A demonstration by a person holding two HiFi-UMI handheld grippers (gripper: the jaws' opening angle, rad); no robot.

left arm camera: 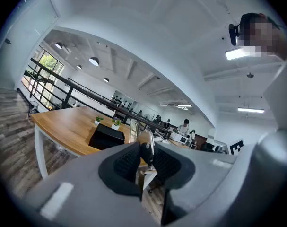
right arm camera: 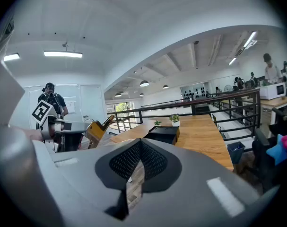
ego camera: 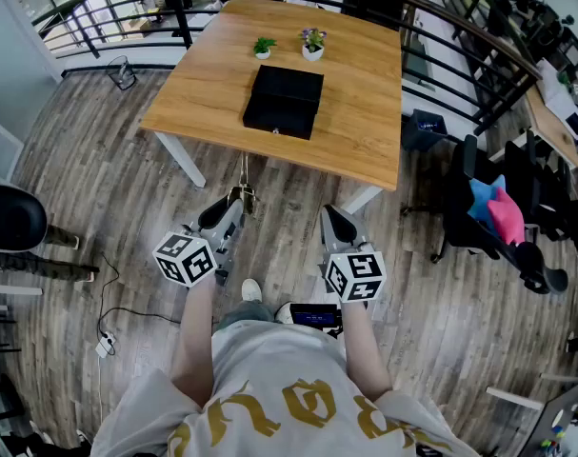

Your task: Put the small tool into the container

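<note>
Left gripper (left arm camera: 145, 155) jaws clenched on the small tool (left arm camera: 145, 143), wooden handle pinched between the pads, tip pointing toward the desk (ego camera: 365, 122). Right gripper (right arm camera: 140, 145) jaws pressed together, nothing between them. Both are held off the desk, short of its near edge. Black container (ego camera: 284, 101) sits mid-desk, two potted plants (ego camera: 287, 44) just behind it by the far edge. Step: carrying the tool in. Lid looks closed, so the next move probably needs the right gripper to open it before the left reaches over the near edge.
</note>
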